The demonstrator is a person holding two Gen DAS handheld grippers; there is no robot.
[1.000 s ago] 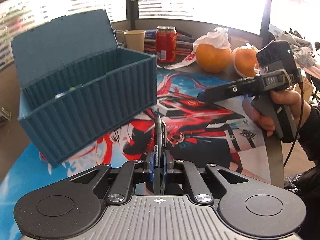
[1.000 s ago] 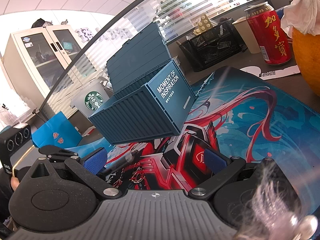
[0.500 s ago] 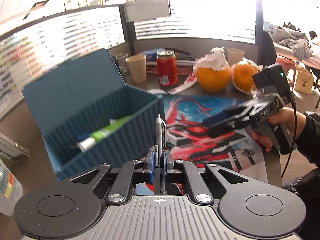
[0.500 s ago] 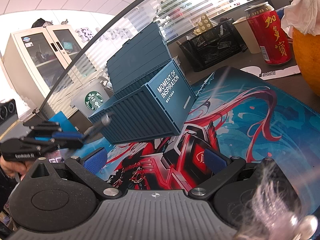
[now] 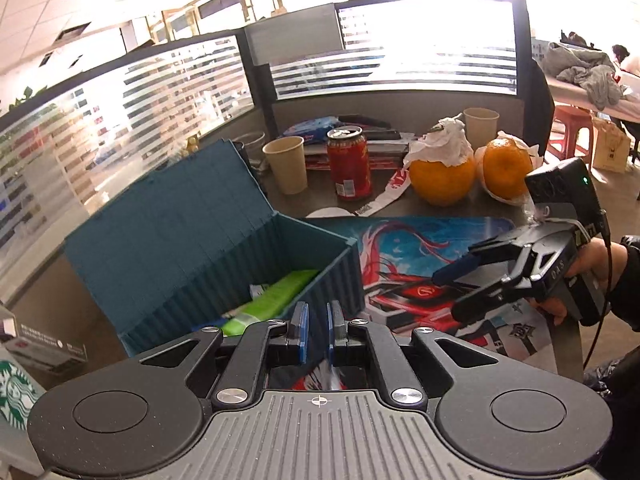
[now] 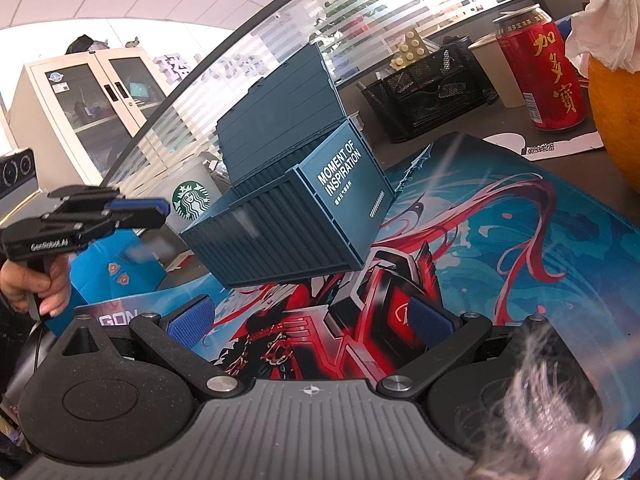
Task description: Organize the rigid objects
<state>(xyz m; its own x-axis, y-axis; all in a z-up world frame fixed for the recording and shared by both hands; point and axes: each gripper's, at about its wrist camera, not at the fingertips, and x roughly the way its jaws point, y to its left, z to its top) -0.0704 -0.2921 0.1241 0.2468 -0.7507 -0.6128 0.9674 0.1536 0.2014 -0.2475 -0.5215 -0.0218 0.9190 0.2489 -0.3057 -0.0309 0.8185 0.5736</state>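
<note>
Teal box (image 5: 224,256) just beyond parted, empty left tongs (image 5: 316,330)

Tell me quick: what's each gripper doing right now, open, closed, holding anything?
Left gripper: slightly open, holding nothing, above the blue box.
Right gripper: wide open, empty, over the printed mat.

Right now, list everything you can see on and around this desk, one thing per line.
storage box: 1, teal, lid open, on the mat's left side
tube: 1, green, inside the box
desk mat: 1, blue and red, under the box
can: 1, red, behind the mat
paper cups: 2, beige, near the can
oranges: 2, right of the can
mesh organiser: 1, black, behind the box
left gripper: slightly open, empty, over the box
right gripper: open, empty, above the mat
</note>
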